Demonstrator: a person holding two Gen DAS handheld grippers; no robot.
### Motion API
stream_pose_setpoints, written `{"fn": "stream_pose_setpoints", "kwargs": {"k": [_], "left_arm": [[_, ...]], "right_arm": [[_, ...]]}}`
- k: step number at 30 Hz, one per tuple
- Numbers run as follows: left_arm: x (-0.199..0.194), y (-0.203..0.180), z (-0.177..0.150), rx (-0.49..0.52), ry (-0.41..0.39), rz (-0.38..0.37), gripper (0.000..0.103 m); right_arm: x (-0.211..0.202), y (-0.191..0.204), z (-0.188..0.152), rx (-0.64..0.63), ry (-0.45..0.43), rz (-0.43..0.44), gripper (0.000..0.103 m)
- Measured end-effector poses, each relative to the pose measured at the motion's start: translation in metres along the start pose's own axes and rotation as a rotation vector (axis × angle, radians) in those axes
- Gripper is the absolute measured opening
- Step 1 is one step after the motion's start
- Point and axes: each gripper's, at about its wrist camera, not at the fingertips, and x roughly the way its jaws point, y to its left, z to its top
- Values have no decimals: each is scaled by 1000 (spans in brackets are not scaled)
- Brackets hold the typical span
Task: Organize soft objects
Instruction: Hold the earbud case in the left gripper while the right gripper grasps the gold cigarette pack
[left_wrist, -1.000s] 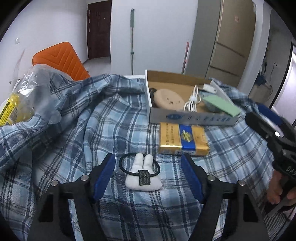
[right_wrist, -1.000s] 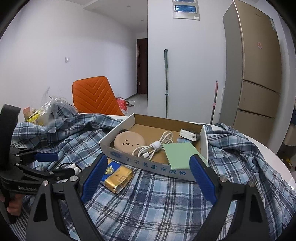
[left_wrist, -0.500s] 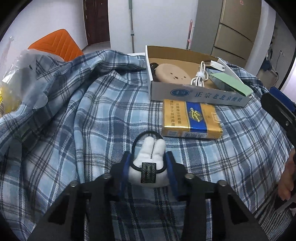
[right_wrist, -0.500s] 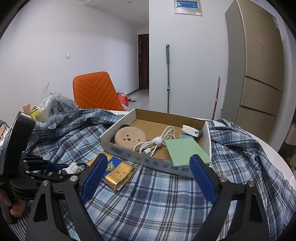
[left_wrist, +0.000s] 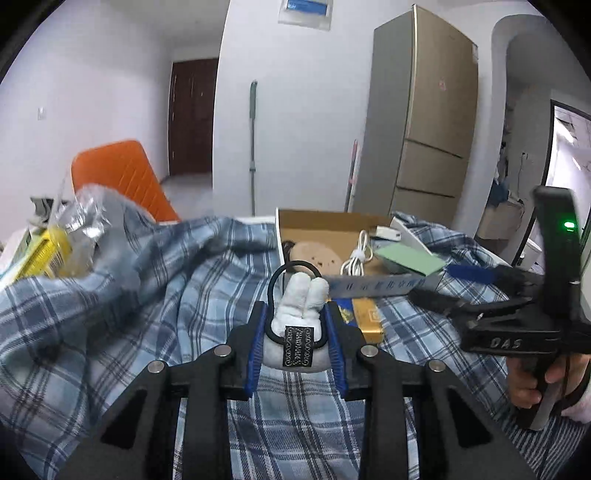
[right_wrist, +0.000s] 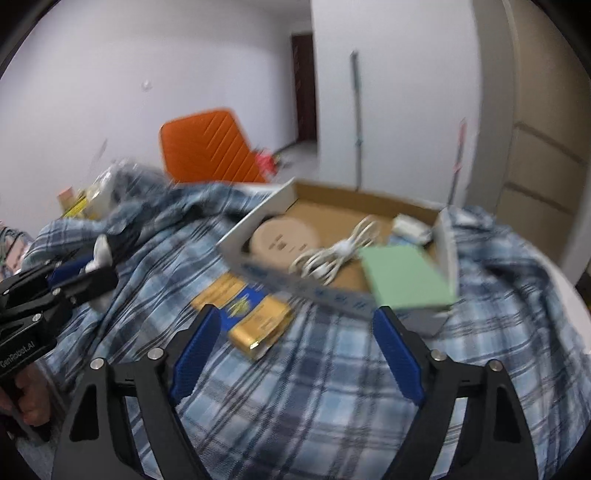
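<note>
My left gripper (left_wrist: 295, 332) is shut on a white plush rabbit hair tie (left_wrist: 299, 314) with a black elastic loop, held above the blue plaid shirt (left_wrist: 166, 295). In the right wrist view the left gripper (right_wrist: 81, 273) shows at the left with the white plush (right_wrist: 101, 253) between its pads. My right gripper (right_wrist: 295, 354) is open and empty, over the plaid cloth (right_wrist: 332, 387) just in front of the gold and blue pack (right_wrist: 255, 317). The open cardboard box (right_wrist: 280, 206) lies beyond it.
The box (left_wrist: 369, 288) holds a beige round pad (right_wrist: 284, 240), a white cable (right_wrist: 332, 254), a white adapter (right_wrist: 410, 225) and a green pad (right_wrist: 406, 280). A plastic bag with yellow packets (left_wrist: 55, 236) lies at the left. An orange chair (right_wrist: 207, 144) stands behind.
My left gripper closed on the rabbit hair tie and lifted it off the cloth. My right gripper moved forward and down toward the gold pack.
</note>
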Motion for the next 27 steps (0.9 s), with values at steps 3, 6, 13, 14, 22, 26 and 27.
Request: {"fn": "stream_pose_setpoints", "kwargs": {"k": [3, 6, 13, 14, 22, 26, 27], "left_arm": [[0, 2, 2, -12, 1, 9, 33], [-3, 9, 2, -40, -1, 9, 33], [-6, 11, 1, -45, -8, 4, 33], [-6, 10, 1, -41, -8, 6, 33], [0, 13, 1, -64, 14, 1, 33], [2, 11, 0, -62, 21, 0, 33], [2, 11, 0, -61, 20, 1, 33]], "right_arm": [[12, 10, -2, -41, 32, -19, 80], [32, 23, -1, -89, 97, 28, 80], [65, 23, 24, -53, 139, 180, 80], [70, 23, 26, -55, 146, 189, 80], [97, 12, 28, 38, 253, 224, 79], [98, 12, 24, 59, 291, 263, 79], [96, 13, 22, 59, 301, 275, 79]]}}
